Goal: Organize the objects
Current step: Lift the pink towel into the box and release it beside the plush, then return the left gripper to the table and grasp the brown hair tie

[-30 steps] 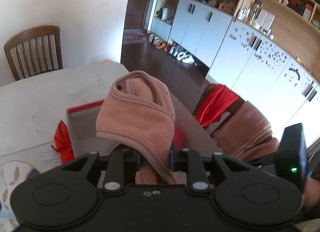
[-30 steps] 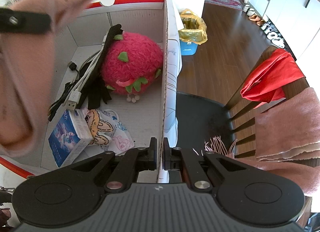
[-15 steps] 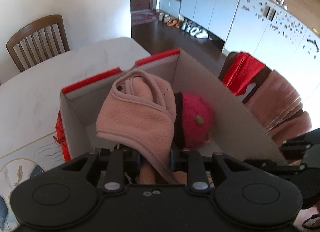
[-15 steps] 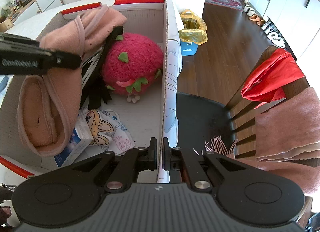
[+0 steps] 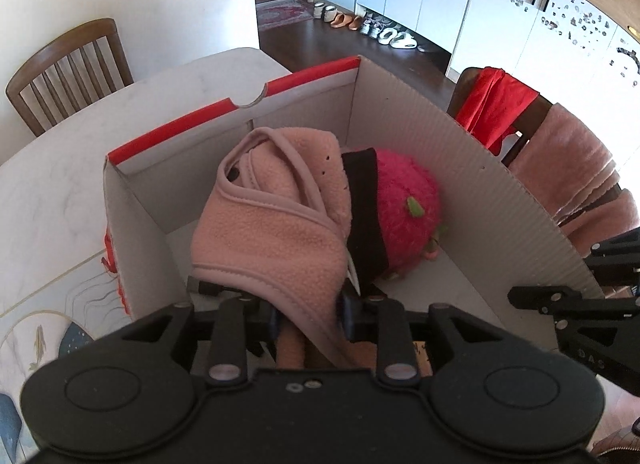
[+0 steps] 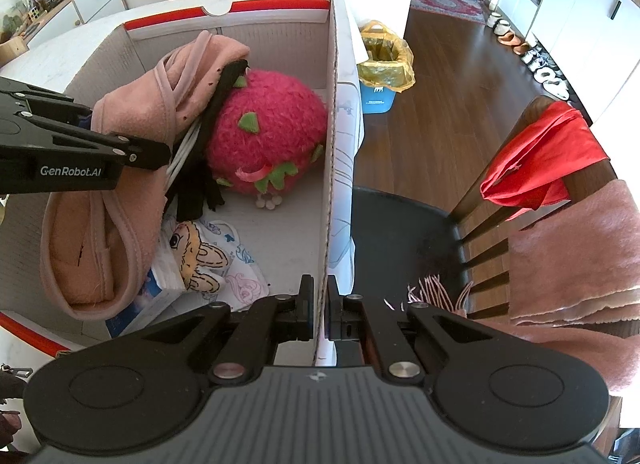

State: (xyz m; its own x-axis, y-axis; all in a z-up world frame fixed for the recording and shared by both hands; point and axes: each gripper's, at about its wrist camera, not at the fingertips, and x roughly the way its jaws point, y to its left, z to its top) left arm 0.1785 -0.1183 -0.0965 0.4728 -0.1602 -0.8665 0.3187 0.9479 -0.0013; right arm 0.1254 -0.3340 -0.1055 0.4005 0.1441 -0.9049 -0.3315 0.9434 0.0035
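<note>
We've brought the pink fleece garment (image 5: pixel 272 224) down from above the box (image 6: pixel 330 144) to inside its walls over the last second; placement looks nearly done, only release left. Left gripper (image 5: pixel 308 312) still clamps the fleece. Right gripper (image 6: pixel 318 306) pinches the box's near wall, steadying it. Contents, big to small: fleece, strawberry plush (image 6: pixel 266 136), black straps with white cables (image 6: pixel 200 168), cartoon cloth (image 6: pixel 212 260), blue tissue pack (image 6: pixel 140 300).

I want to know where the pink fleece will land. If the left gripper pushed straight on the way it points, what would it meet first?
Probably the strawberry plush and the black strap draped against it: both sit just beyond the pink fleece clamped in the left gripper, inside the box. Depth is uncertain.
</note>
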